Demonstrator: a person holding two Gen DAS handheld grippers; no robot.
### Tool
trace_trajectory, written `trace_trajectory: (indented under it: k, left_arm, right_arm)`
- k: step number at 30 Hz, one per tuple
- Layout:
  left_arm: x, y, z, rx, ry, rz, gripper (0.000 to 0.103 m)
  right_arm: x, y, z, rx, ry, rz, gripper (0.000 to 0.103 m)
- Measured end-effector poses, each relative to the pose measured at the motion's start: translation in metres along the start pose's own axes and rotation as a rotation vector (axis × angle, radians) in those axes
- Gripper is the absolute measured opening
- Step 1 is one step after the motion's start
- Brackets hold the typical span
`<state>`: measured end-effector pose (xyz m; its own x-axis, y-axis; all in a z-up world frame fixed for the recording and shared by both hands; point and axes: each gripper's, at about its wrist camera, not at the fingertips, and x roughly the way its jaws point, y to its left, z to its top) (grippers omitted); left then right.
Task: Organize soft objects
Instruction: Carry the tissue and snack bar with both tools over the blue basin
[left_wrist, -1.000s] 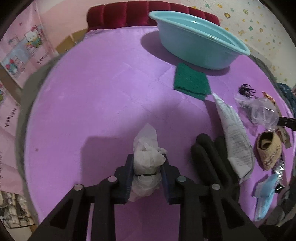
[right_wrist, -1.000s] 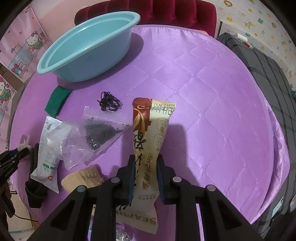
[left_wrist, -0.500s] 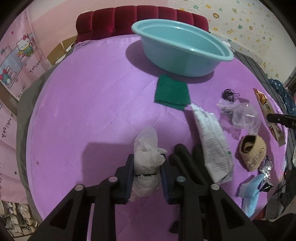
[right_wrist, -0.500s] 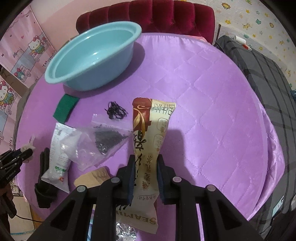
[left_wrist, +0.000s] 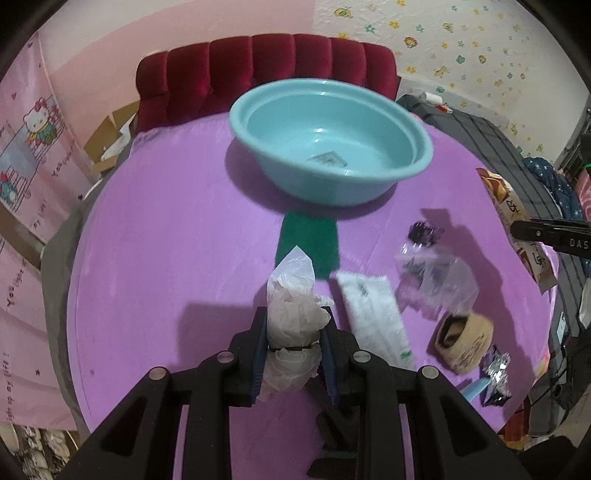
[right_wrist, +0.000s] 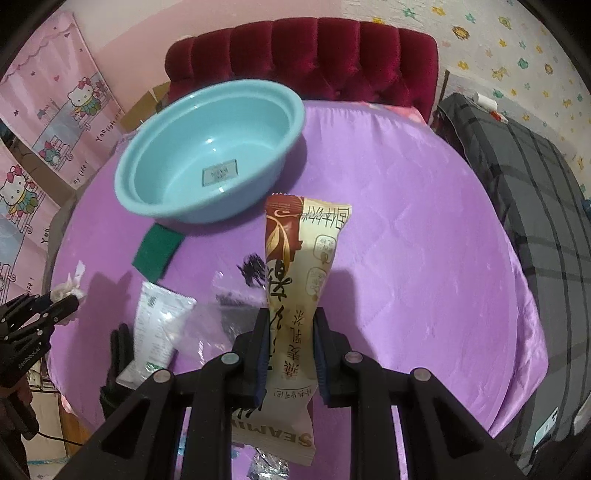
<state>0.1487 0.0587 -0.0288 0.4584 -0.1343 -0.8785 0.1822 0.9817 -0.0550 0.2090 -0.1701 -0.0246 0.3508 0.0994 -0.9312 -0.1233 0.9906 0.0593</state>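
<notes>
Left gripper (left_wrist: 293, 341): jaws clamped on a crumpled white plastic bundle (left_wrist: 291, 317), which has a dark band around its middle and sticks up past the fingertips. Bundle is off the purple quilted cover (left_wrist: 166, 240).

Right gripper (right_wrist: 290, 347): jaws clamped on a tall brown-and-cream snack packet (right_wrist: 299, 258), held at its lower third; top edge stands clear above the fingertips, bottom seam hangs below the jaws.

Ahead of both grippers: teal basin (right_wrist: 207, 151), upright, with only a label on its floor. Its near rim faces the grippers; its far rim is near the red tufted headboard (right_wrist: 303, 55).

Between the left gripper and basin: green cloth (left_wrist: 308, 240), flat, its far edge reaching the basin's shadow. Whether it touches the basin: cannot tell.

Right of the left gripper, on the cover: white printed sachet (left_wrist: 373, 314) just beside the fingers, then a clear bag with dark contents (left_wrist: 436, 273), a tan woven pouch (left_wrist: 463, 341) and a foil wrapper (left_wrist: 496, 373) near the cover's near-right edge. Black hair ties (left_wrist: 424, 232) lie farther out.

A black glove (right_wrist: 118, 354) lies under the sachet's near end, at the cover's near edge.

Open room: broad bare cover left of the left gripper, and right of the right gripper out to the edge beside the grey plaid bedding (right_wrist: 535, 221)
</notes>
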Motion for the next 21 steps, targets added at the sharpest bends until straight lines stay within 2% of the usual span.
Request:
trace_trajectory:
  k: [8, 21]
  left_arm:
    - [0.000, -0.018, 0.041, 0.043, -0.041, -0.015, 0.029]
    - [0.026, -0.031, 0.101, 0.082, -0.051, -0.047, 0.029]
  right_arm:
    - [-0.006, 0.015, 0.034, -0.029, -0.028, 0.025, 0.022]
    - [0.012, 0.040, 0.096, -0.066, -0.043, 0.094, 0.022]
